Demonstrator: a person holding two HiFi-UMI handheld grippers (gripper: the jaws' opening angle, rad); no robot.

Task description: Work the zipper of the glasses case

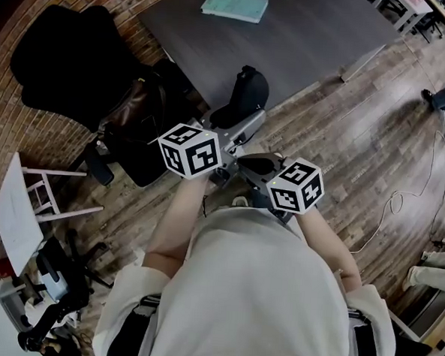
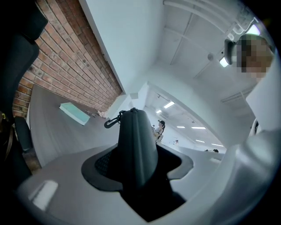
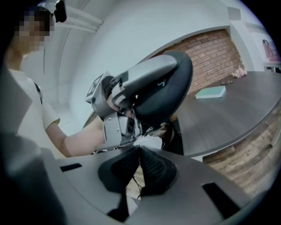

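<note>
- The black, hard-shell, zip-up glasses case [image 2: 136, 149] hangs in the air by the table's near edge. My left gripper [image 1: 237, 120] clamps it, jaws spread wide on it.
- My right gripper [image 3: 139, 150] sits just below the case, jaws pressed together.
- Around them: a dark grey table [image 1: 314, 36], a pale teal book [image 1: 234, 5], a wood-plank floor [image 1: 360, 144] and a red brick wall [image 2: 66, 74].

Black glasses case [image 2: 136, 147], teal book [image 1: 234, 4]
</note>
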